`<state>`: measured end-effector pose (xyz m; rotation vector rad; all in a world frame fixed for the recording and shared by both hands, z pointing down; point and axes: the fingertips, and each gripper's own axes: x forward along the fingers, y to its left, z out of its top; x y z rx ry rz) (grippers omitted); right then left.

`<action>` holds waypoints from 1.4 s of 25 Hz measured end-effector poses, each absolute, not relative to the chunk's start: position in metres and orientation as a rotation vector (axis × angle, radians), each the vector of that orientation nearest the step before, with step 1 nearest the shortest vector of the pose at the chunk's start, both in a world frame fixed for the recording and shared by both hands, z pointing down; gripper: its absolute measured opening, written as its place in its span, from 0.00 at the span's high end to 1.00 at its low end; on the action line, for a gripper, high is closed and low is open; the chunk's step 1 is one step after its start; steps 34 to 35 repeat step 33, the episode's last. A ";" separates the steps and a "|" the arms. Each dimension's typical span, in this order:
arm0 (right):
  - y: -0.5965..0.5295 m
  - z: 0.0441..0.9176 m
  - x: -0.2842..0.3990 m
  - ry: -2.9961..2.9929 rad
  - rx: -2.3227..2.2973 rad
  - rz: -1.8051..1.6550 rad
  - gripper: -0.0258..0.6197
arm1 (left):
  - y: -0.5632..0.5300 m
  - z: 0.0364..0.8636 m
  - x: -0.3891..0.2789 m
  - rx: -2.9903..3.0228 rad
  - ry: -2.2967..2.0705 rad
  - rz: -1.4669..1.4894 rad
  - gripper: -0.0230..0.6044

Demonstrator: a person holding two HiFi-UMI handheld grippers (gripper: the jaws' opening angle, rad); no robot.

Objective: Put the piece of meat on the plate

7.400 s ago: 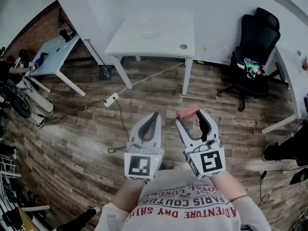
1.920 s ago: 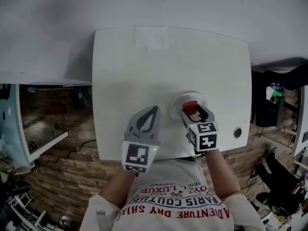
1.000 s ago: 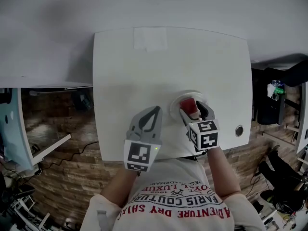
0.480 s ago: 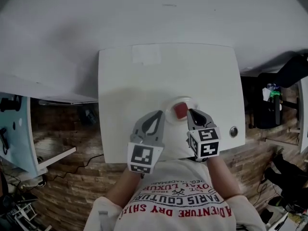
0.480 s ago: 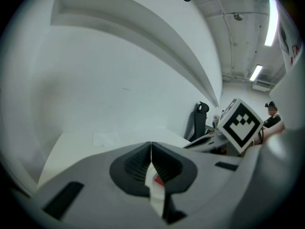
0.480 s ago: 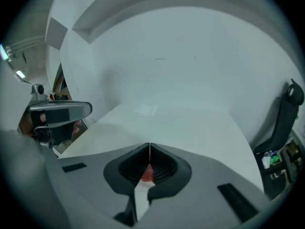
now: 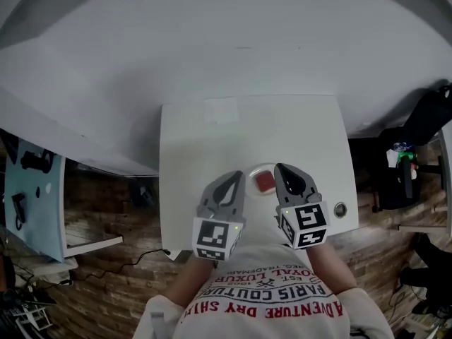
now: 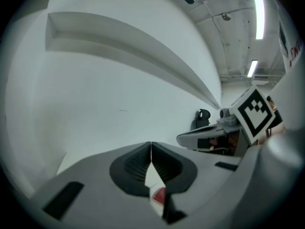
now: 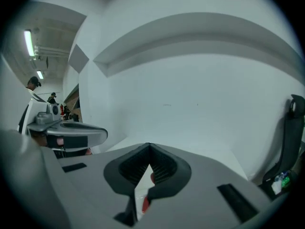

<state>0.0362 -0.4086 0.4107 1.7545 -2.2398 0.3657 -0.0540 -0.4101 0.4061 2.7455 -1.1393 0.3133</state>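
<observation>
The red piece of meat (image 7: pixel 265 182) lies on the small white plate (image 7: pixel 252 174) near the front edge of the white table (image 7: pixel 198 147). My right gripper (image 7: pixel 280 167) hovers above the plate's right side; its jaws have just been closing and are shut with nothing between them. My left gripper (image 7: pixel 236 176) hangs just left of the plate, shut and empty. In the left gripper view the jaw tips of the left gripper (image 8: pixel 151 144) touch, and the meat (image 8: pixel 158 194) shows red below them. In the right gripper view the right gripper (image 9: pixel 148 146) is shut too, with the meat (image 9: pixel 144 203) far below.
A sheet of paper (image 7: pixel 221 109) lies at the table's far edge and a round cable hole (image 7: pixel 340 209) sits at its front right corner. A white wall rises behind. A black chair (image 7: pixel 431 115) stands to the right, a light blue table (image 7: pixel 28 203) to the left.
Both grippers have risen off the table and drawn back from the plate. The right jaws, open around the meat a second ago, are shut and empty; the meat stays on the plate.
</observation>
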 end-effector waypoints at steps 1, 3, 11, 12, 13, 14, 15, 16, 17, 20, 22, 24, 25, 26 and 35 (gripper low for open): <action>-0.408 0.402 0.036 -2.264 1.755 0.338 0.94 | -0.409 0.403 -0.053 2.747 -1.144 0.310 0.95; -0.407 0.389 0.035 -2.313 1.744 0.306 0.94 | -0.408 0.396 -0.050 2.751 -1.158 0.304 0.95; -0.391 0.376 0.032 -2.378 1.680 0.261 0.94 | -0.406 0.369 -0.049 2.771 -1.240 0.230 0.95; -0.390 0.377 0.032 -2.382 1.666 0.254 0.94 | -0.405 0.368 -0.047 2.772 -1.244 0.225 0.95; -0.388 0.377 0.031 -2.386 1.654 0.247 0.94 | -0.405 0.367 -0.046 2.773 -1.246 0.222 0.95; -0.385 0.377 0.031 -2.388 1.644 0.240 0.94 | -0.403 0.368 -0.044 2.772 -1.246 0.220 0.95; -0.383 0.377 0.031 -2.389 1.637 0.236 0.94 | -0.401 0.369 -0.042 2.771 -1.244 0.221 0.95; -0.380 0.378 0.031 -2.388 1.631 0.234 0.94 | -0.399 0.370 -0.040 2.769 -1.241 0.223 0.95; -0.378 0.378 0.032 -2.386 1.628 0.236 0.94 | -0.396 0.370 -0.037 2.768 -1.238 0.225 0.95; -0.375 0.379 0.039 -2.373 1.635 0.241 0.94 | -0.392 0.372 -0.032 2.764 -1.231 0.228 0.95; -0.374 0.381 0.045 -2.363 1.644 0.245 0.94 | -0.391 0.373 -0.029 2.759 -1.232 0.230 0.95; -0.372 0.383 0.049 -2.362 1.647 0.259 0.94 | -0.389 0.376 -0.028 2.748 -1.239 0.234 0.95; -0.371 0.385 0.051 -2.362 1.648 0.268 0.94 | -0.387 0.378 -0.028 2.741 -1.243 0.237 0.95; -0.370 0.386 0.052 -2.362 1.649 0.276 0.94 | -0.386 0.380 -0.029 2.734 -1.247 0.239 0.95; -0.368 0.396 0.058 -2.352 1.663 0.298 0.94 | -0.384 0.388 -0.031 2.705 -1.277 0.243 0.95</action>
